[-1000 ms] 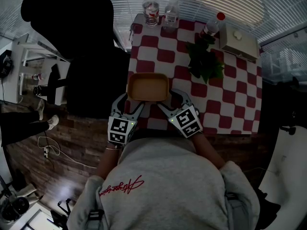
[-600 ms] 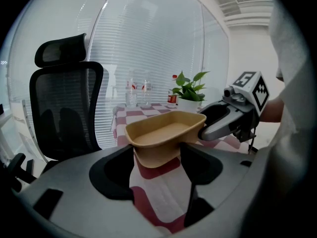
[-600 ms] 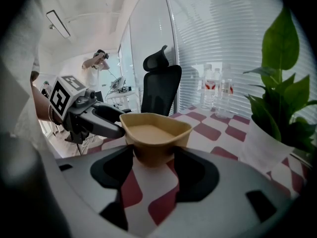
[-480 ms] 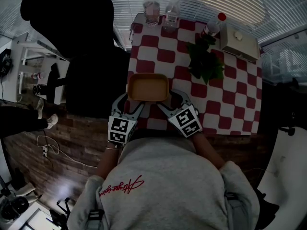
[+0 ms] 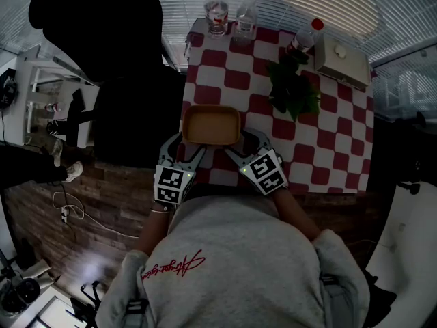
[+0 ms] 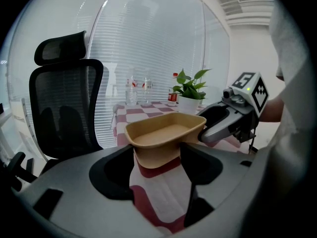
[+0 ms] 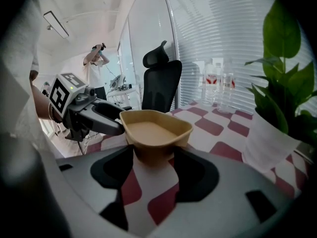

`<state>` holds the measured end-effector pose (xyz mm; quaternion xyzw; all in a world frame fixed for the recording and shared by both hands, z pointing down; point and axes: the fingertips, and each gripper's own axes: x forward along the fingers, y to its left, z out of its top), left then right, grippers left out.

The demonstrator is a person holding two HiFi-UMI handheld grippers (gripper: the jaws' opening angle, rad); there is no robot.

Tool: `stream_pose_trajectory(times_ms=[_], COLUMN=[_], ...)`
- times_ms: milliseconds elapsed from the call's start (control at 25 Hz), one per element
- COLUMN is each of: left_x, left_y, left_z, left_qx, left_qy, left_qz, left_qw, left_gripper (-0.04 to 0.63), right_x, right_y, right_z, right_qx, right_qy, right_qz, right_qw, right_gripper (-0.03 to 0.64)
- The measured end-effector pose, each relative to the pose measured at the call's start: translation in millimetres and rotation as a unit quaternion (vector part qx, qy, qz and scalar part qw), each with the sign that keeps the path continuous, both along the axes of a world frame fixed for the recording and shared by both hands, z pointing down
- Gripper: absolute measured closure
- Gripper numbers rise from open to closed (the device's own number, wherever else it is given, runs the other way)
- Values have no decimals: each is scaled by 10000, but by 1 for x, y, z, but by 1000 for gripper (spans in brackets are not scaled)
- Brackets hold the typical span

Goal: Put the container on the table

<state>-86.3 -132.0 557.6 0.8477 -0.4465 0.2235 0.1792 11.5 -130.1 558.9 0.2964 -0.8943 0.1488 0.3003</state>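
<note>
Matt tan container (image 5: 211, 124) between claws, smooth, pulp-like. Left claw (image 5: 183, 147), right claw (image 5: 242, 147): matt grey plastic. Desk (image 5: 341, 156) beneath claws: smooth checked cloth.

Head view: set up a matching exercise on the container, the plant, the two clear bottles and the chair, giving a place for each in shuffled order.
Column one:
1 container
2 plant
3 clear bottles
4 chair

Column two:
A at the far edge of the table
B off the table, along its left side
C between the jaws of the left gripper and the right gripper
D mid-table, beyond the container and to its right

Pairs: 1-C, 2-D, 3-A, 4-B
</note>
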Motion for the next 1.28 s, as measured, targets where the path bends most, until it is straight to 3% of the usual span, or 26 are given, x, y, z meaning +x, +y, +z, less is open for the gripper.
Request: stream_pose_trajectory(times_ms=[1280], left_x=[1], left_y=[-1], left_z=[7], left_qx=[-69], left_qy=[-98], left_qz=[53], left_qw=[9999], left_gripper=[291], right_x=[1], right_y=[2], right_z=[20], right_qx=[-205], right_qy=[117], right_qz=[-43], right_qw=[9997], right_gripper=[357])
